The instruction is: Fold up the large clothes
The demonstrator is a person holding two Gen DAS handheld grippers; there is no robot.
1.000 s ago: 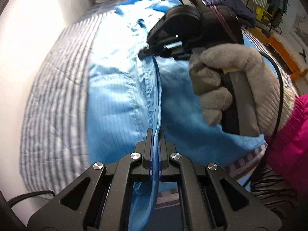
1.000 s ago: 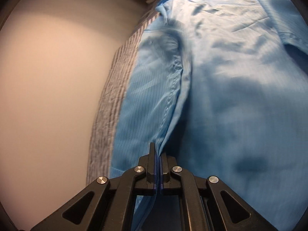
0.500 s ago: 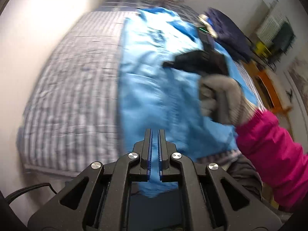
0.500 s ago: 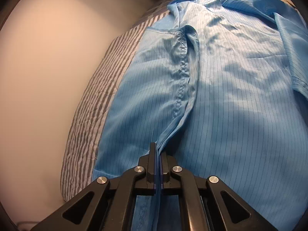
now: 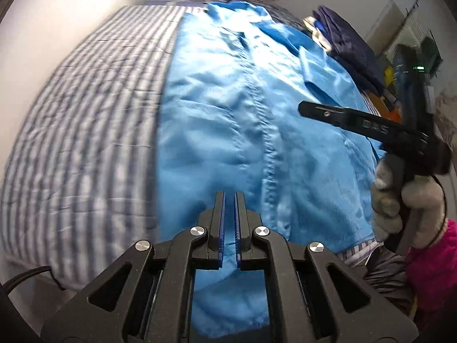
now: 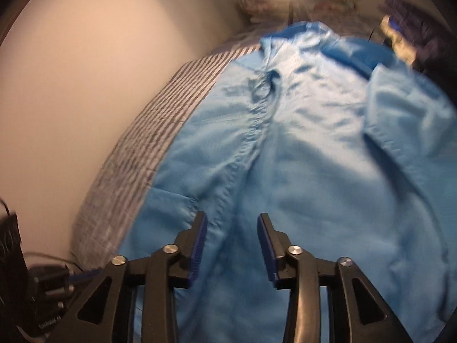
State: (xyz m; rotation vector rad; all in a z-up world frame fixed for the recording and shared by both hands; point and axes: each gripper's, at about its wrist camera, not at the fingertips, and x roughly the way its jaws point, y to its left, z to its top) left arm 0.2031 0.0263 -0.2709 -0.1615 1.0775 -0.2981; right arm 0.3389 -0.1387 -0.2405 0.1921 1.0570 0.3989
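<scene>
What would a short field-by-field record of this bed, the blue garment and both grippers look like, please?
surface: striped bed cover
garment: blue garment, spread lengthwise on the cover, puckered seam down its middle
left gripper: shut; whether it pinches cloth is unclear
right gripper: open, jaws have just been opening, nothing gripped, garment below
right hand: grey glove, pink sleeve
background: dark clothes pile beyond the garment

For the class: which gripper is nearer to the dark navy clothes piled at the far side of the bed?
Right. The right gripper hangs over the blue garment just short of the navy pile; the left gripper sits at the garment's near end.
</scene>
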